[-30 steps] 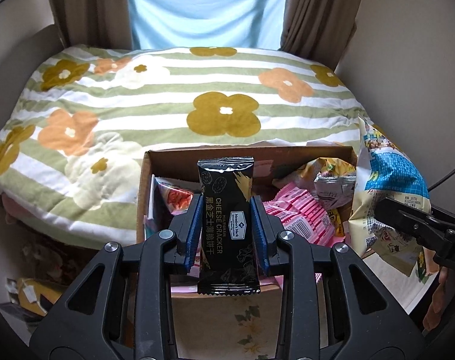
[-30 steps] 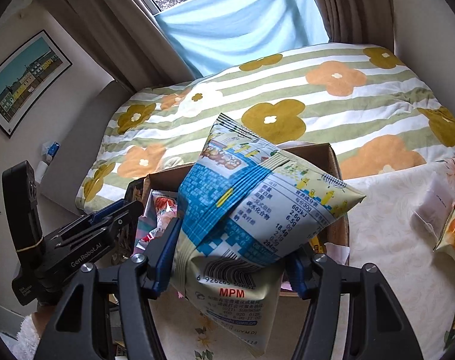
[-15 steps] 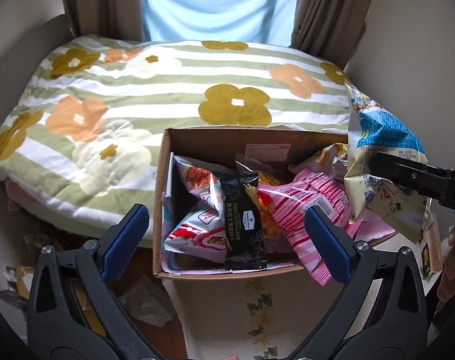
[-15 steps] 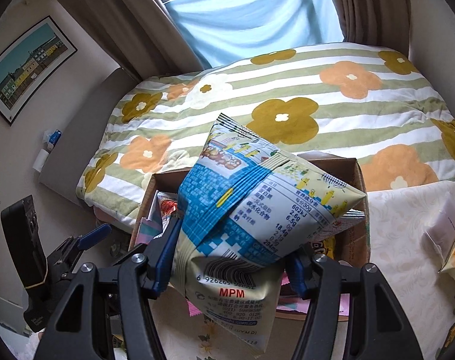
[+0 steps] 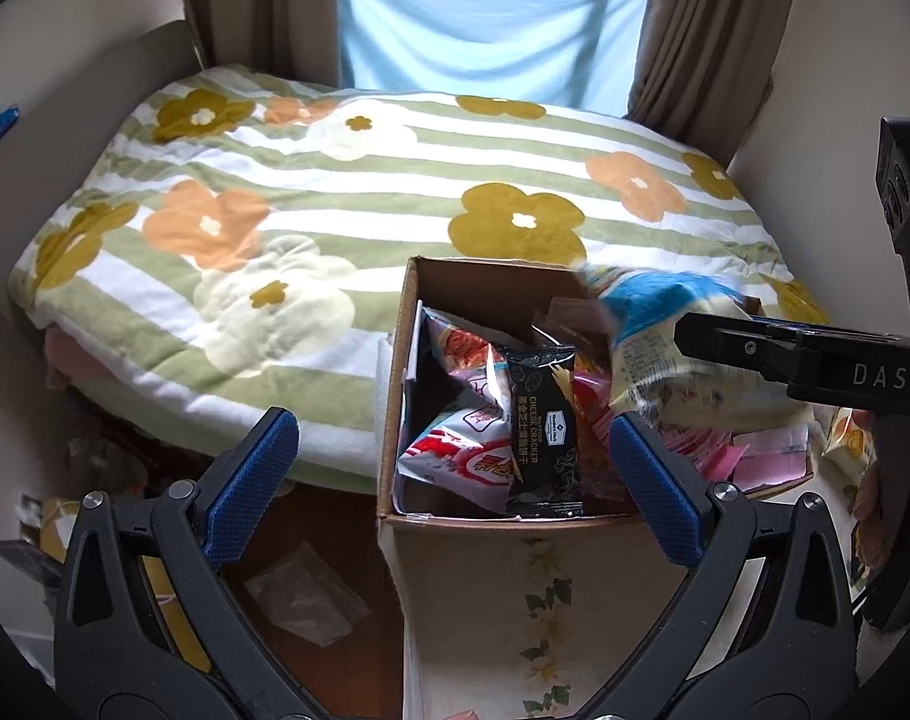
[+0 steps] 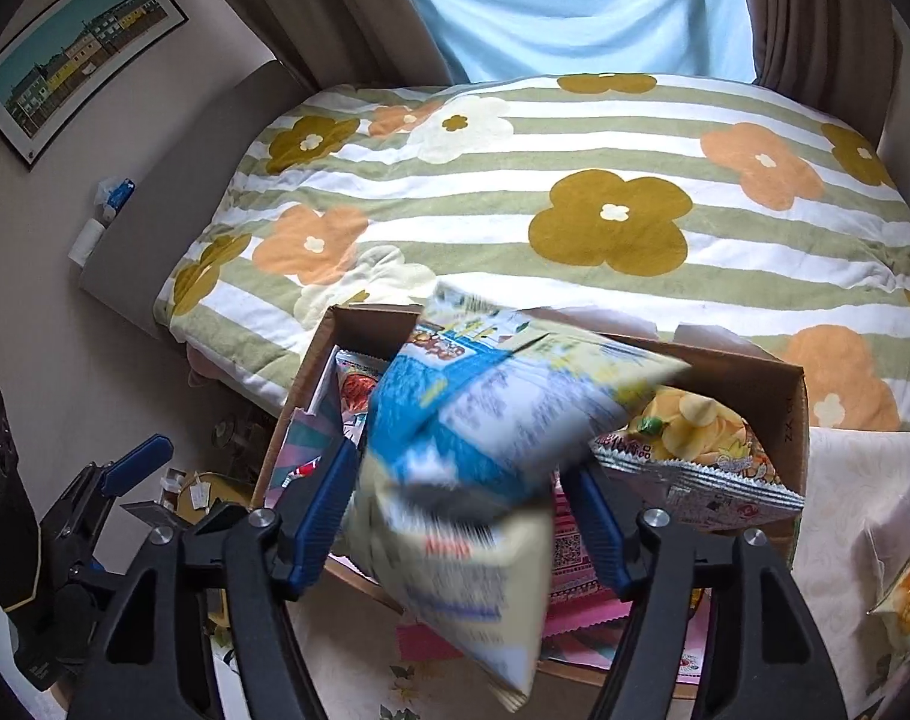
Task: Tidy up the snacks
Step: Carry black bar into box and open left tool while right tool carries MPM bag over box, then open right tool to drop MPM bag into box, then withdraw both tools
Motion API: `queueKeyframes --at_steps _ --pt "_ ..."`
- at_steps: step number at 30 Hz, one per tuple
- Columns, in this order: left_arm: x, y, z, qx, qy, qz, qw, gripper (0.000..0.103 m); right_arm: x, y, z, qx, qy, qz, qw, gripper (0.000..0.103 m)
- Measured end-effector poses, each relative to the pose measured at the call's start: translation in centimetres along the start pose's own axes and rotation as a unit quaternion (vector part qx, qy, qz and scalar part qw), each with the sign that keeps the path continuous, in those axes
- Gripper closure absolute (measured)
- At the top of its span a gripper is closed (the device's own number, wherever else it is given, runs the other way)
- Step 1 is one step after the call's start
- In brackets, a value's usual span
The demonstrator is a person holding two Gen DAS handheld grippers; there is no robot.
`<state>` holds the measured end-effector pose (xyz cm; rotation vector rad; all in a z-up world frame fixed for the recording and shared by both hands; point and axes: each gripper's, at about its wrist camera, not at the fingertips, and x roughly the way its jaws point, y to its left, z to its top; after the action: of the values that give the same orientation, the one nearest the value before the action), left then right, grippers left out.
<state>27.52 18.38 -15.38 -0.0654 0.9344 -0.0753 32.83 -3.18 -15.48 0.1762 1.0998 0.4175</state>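
A cardboard box [image 5: 395,420] [image 6: 796,414] of snacks stands at the bed's near edge. A black cheese cracker pack [image 5: 541,426] lies inside it, leaning on other packs. My left gripper [image 5: 449,426] hovers over the box's near left corner, open wide and empty. My right gripper [image 6: 460,492] is above the box's right half and its jaws are opening. A blue and yellow snack bag [image 6: 472,420] [image 5: 646,324] sits blurred between its pads, slipping free. In the left wrist view the right gripper's finger [image 5: 754,348] crosses in front of that bag.
The box also holds a red and white pack [image 5: 460,450], a yellow chip bag [image 6: 694,432] and pink packs. A flowered bed cover [image 5: 335,210] lies beyond it. The table's floral cloth [image 5: 514,600] is in front, with another snack bag [image 6: 904,588] at right. Clutter [image 5: 305,594] lies on the floor at left.
My left gripper let go of the cheese cracker pack, which dropped into the box, and opened wide. My right gripper carried the blue and yellow bag over the box and loosened on it.
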Motion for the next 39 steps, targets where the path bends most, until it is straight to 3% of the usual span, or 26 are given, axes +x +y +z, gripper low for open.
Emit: queueKeyframes --at_steps 3,9,20,24,26,27,39 --pt "-0.1 0.4 -0.3 -0.005 0.000 0.002 1.0000 0.000 0.1 0.2 -0.2 -0.004 -0.002 0.000 1.000 0.022" --pt "-0.1 0.6 -0.4 -0.010 0.002 0.001 0.9999 0.000 -0.2 0.2 -0.2 -0.001 -0.008 -0.002 1.000 0.022" --pt "-1.7 -1.7 -0.2 0.031 -0.006 -0.011 0.9994 0.000 -4.4 -0.6 -1.9 0.015 -0.044 -0.013 0.999 0.022" --pt "-2.7 -3.4 -0.6 0.052 -0.010 -0.026 0.9983 0.000 -6.5 -1.6 -3.4 0.031 -0.061 -0.031 0.997 0.020" --pt "-3.0 -4.2 -0.7 0.061 -0.011 -0.039 0.9973 0.000 -7.7 -2.2 -4.2 0.038 -0.071 -0.045 0.996 0.005" --pt "-3.2 -4.7 -0.8 0.066 -0.011 -0.046 0.9967 0.000 -8.3 -2.5 -4.7 0.042 -0.077 -0.052 0.995 0.003" --pt "-4.3 -13.6 -2.4 0.150 -0.015 -0.120 0.9813 0.000 -15.6 -8.0 -11.8 0.119 -0.127 -0.134 0.976 0.002"
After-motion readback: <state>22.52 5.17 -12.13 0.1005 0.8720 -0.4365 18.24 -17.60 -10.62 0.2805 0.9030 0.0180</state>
